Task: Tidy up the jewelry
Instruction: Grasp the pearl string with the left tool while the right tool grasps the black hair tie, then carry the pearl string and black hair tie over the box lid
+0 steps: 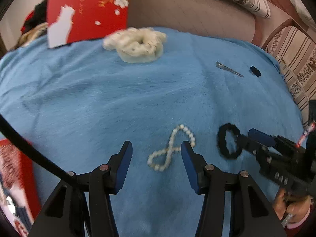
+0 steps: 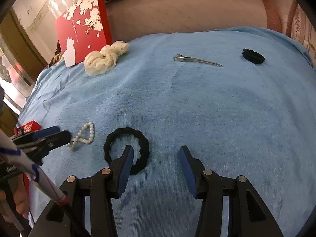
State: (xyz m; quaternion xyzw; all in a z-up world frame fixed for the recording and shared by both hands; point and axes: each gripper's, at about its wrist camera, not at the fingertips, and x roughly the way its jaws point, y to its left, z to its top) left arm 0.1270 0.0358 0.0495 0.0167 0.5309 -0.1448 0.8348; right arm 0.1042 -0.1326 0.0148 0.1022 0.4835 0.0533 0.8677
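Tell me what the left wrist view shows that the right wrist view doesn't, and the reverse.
Only the left wrist view: the left tool open, its fingers either side of the pearl bracelet, and the right tool's body seen from the side.

Only the right wrist view: the right tool open, one finger inside the black hair tie.

Both: blue towel, bracelet, hair tie, cream scrunchie, metal clip, small black tie, red box.
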